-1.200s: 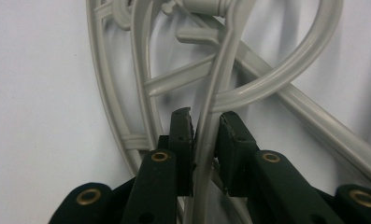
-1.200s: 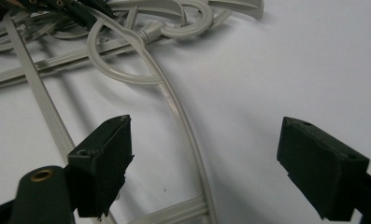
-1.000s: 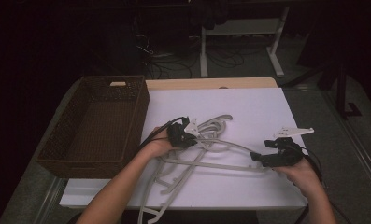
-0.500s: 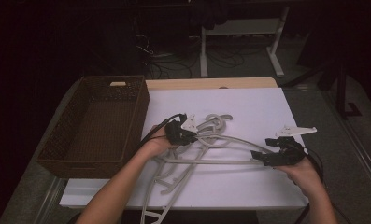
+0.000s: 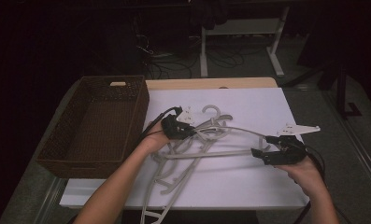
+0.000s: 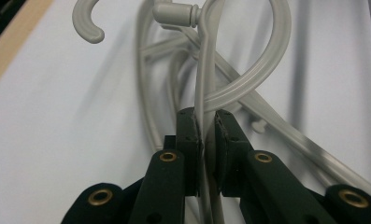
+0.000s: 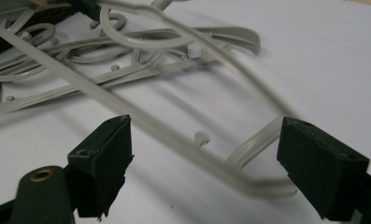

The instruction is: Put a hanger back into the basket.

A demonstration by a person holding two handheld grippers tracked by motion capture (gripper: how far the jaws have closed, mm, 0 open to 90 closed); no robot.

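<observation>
A heap of grey plastic hangers (image 5: 192,156) lies tangled on the white tabletop (image 5: 248,100). My left gripper (image 5: 188,130) is shut on the thin neck of one hanger (image 6: 248,79), just below its hook, and holds it a little above the heap. In the left gripper view the jaws (image 6: 204,119) pinch that grey strip between the pads. The same hanger's arm (image 5: 241,130) stretches right toward my right gripper (image 5: 258,153). My right gripper (image 7: 204,144) is open wide, and the hanger's rounded far corner (image 7: 253,184) sits between its pads without touching them.
A dark brown woven basket (image 5: 94,126) stands at the table's left side, close to my left forearm. A strip of bare wood (image 5: 211,83) runs along the table's far edge. Dark floor with cables and a stand's legs lies beyond.
My left gripper has risen slightly with the hanger neck in it, lifting that hanger off the heap. The right gripper has stayed where it was, still open.
</observation>
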